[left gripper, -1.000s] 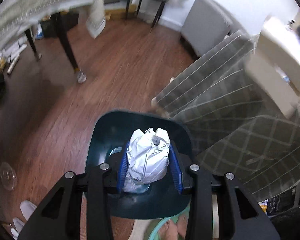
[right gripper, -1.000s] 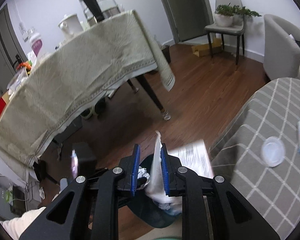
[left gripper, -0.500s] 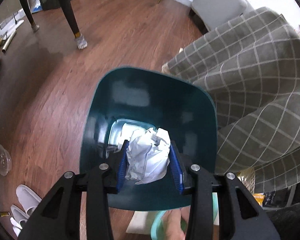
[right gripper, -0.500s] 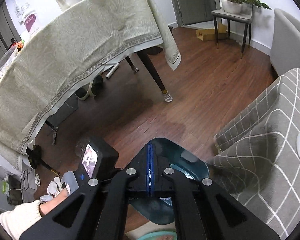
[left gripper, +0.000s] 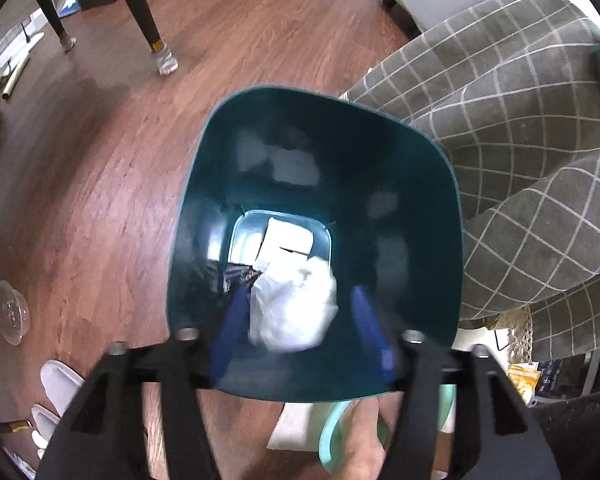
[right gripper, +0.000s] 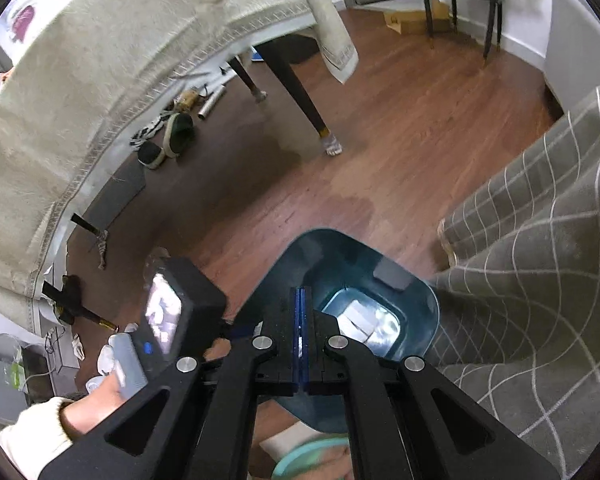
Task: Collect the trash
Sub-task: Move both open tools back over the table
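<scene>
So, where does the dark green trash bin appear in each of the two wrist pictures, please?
Left wrist: the trash bin fills the centre, seen from above, with the left gripper open over crumpled white paper.
Right wrist: the bin sits at lower centre, partly hidden behind the shut right gripper.
Shared landmark: the grey checked cloth, right of the bin.

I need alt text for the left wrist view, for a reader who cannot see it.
The left gripper is open above a dark teal trash bin, and a crumpled white paper ball, blurred, lies between its blue fingers. More white trash lies at the bin's bottom; a grey checked cloth hangs at the right.
</scene>
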